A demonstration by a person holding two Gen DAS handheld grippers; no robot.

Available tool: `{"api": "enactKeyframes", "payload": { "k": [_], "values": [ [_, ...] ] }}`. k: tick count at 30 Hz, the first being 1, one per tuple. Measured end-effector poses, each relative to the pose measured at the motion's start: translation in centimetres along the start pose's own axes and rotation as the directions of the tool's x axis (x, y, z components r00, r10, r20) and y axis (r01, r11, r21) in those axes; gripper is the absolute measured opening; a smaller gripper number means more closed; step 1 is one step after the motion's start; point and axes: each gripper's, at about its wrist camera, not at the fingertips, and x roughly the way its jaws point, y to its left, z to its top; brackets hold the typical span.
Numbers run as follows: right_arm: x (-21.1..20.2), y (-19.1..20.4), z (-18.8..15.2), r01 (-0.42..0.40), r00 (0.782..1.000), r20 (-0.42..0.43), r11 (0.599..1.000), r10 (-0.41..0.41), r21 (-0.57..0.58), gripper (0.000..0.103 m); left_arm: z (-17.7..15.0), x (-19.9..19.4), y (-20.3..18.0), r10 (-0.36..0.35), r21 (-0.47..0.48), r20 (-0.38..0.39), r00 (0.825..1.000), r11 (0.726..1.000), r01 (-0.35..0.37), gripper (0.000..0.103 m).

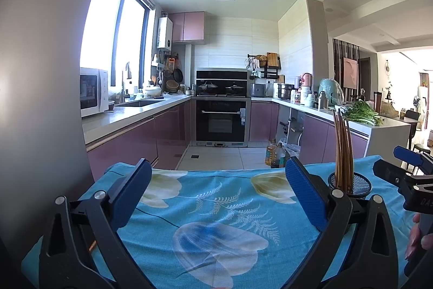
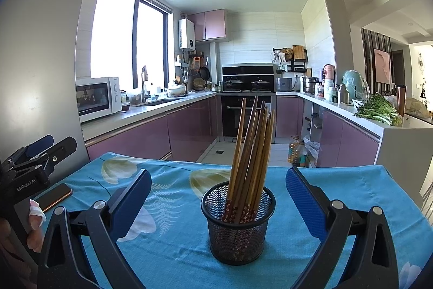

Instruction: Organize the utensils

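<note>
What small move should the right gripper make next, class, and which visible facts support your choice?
Probably none toward the chopsticks: they already stand bunched in the mesh cup on the blue cloth. Both grippers, right and left, are open and empty, so I would back the right one away, as no loose utensil shows.

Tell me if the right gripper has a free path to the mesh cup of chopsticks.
Probably yes: the right gripper is open, the mesh cup stands straight ahead between its fingers, and nothing lies between them on the tablecloth.
</note>
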Motion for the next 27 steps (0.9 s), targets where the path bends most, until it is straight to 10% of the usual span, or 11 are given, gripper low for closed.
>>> {"api": "enactKeyframes", "payload": {
  "k": [27],
  "values": [
    [0.19, -0.15, -0.22, 0.004, 1.0, 0.001, 1.0, -0.004, 0.004, 0.096, -0.07, -0.01, 0.02, 0.001, 0.002, 0.0, 1.0, 1.0, -0.001, 0.097]
  ]
}}
